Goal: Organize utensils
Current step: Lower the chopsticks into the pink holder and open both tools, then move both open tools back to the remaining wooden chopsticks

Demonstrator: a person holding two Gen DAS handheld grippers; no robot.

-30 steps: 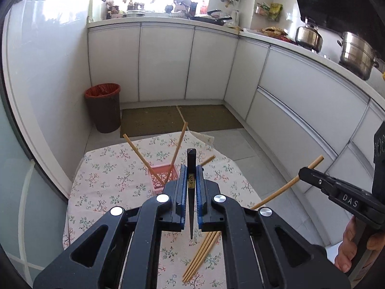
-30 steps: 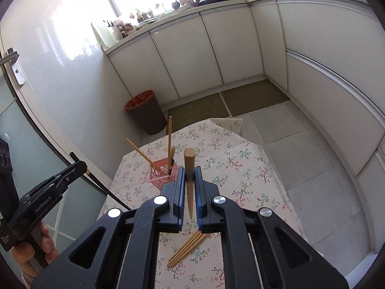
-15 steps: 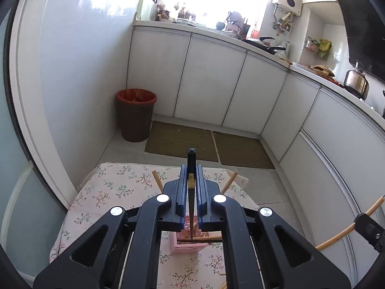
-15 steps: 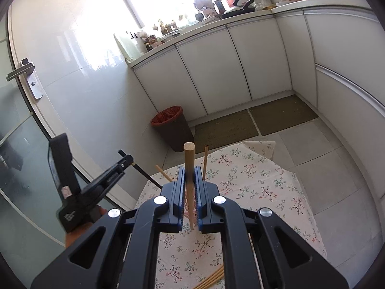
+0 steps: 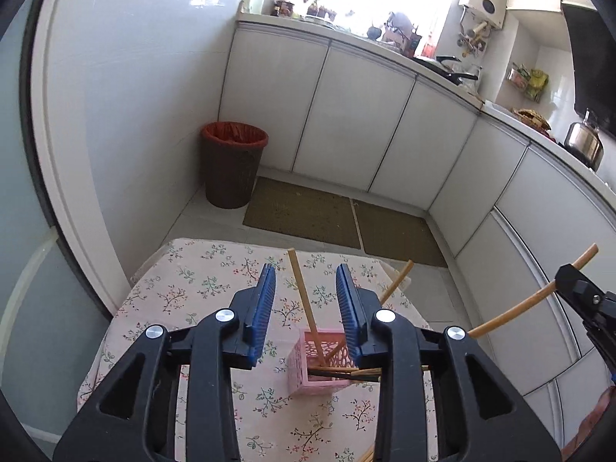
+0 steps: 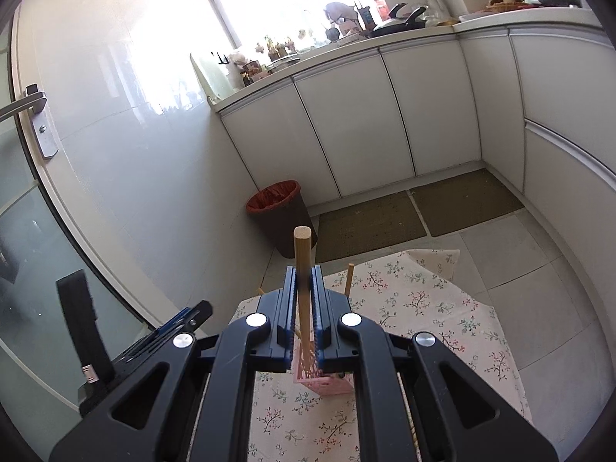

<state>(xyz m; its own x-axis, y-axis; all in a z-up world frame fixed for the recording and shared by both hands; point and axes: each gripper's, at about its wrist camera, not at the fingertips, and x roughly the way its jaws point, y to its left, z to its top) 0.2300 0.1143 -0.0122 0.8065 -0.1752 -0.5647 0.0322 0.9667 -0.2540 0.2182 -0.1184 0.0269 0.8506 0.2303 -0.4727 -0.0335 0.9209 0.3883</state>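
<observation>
A pink lattice holder (image 5: 319, 365) stands on the floral tablecloth (image 5: 200, 288) with wooden chopsticks (image 5: 302, 300) leaning in it and a black chopstick (image 5: 331, 374) lying across its rim. My left gripper (image 5: 306, 292) is open and empty just above the holder. My right gripper (image 6: 305, 288) is shut on a wooden chopstick (image 6: 302, 269), held above the holder (image 6: 323, 379). In the left wrist view that gripper (image 5: 585, 296) and its chopstick (image 5: 535, 296) show at the right edge.
More wooden chopsticks lie on the cloth at the bottom edge (image 5: 367, 456). A brown bin with a red liner (image 5: 233, 169) stands on the floor by white cabinets (image 5: 346, 123). Floor mats (image 5: 304, 211) lie beyond the table's far edge.
My left gripper has opened and let go of the black chopstick, which now lies in the pink holder. Both grippers have moved in over the holder.
</observation>
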